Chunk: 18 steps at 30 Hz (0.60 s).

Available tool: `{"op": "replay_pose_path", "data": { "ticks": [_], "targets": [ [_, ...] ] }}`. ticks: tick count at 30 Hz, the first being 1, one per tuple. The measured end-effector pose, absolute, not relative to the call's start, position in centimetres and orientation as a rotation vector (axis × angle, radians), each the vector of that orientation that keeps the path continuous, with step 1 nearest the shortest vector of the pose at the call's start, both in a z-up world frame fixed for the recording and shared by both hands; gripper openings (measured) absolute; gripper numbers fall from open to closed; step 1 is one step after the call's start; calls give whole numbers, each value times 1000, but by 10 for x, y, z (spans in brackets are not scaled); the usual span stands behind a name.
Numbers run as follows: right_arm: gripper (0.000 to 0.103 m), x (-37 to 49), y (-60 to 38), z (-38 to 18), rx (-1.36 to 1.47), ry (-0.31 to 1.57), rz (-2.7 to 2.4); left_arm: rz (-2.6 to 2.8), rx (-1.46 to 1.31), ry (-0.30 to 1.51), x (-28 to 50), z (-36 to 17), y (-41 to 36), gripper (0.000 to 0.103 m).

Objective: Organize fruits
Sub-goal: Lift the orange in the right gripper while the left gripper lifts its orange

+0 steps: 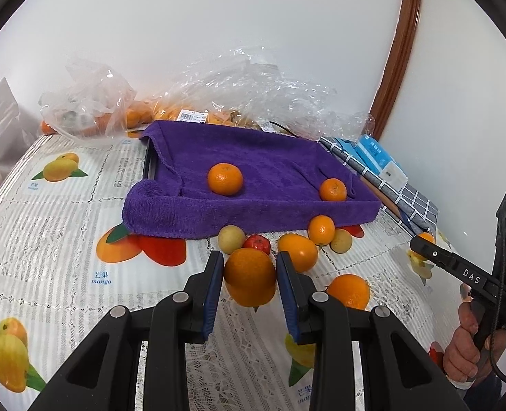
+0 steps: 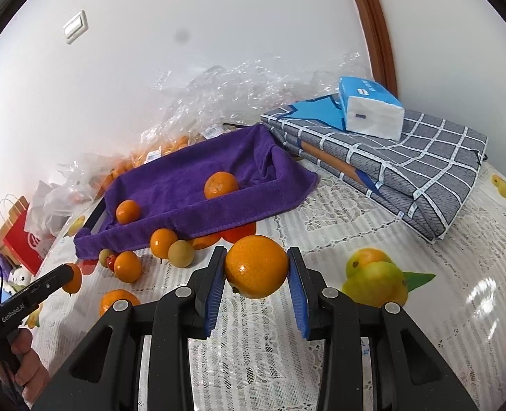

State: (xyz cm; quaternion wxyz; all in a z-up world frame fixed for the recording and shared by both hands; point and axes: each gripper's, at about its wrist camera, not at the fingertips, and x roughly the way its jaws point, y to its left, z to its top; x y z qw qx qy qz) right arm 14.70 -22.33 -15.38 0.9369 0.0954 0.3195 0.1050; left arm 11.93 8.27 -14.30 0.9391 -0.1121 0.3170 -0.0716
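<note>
My left gripper (image 1: 249, 267) is shut on an orange (image 1: 249, 281), held above the tablecloth in front of the purple-towel tray (image 1: 253, 205). My right gripper (image 2: 256, 265) is shut on another orange (image 2: 256, 266), to the right of the loose fruit pile. In the right wrist view the left gripper (image 2: 71, 275) shows at far left with its orange. Two oranges (image 1: 225, 178) (image 1: 332, 189) lie in the tray. Loose oranges (image 1: 298, 251), two yellowish fruits (image 1: 231, 238) and a red fruit (image 1: 258, 244) lie in front of the tray.
Plastic bags of fruit (image 1: 91, 109) lie behind the tray against the wall. A folded checked cloth (image 2: 390, 164) with a blue tissue pack (image 2: 369, 109) lies right of the tray. A red paper bag (image 2: 23, 239) stands at the far left.
</note>
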Motion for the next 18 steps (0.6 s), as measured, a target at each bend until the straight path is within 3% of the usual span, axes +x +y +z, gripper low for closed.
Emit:
{"op": "replay_pose_path", "data": {
  "ticks": [9, 18],
  "targets": [
    [35, 148, -223, -153, 182, 668, 200, -151, -230, 608, 111, -136, 83, 30],
    [35, 151, -203, -112, 113, 594, 214, -73, -232, 554, 110, -110, 96, 30]
  ]
}}
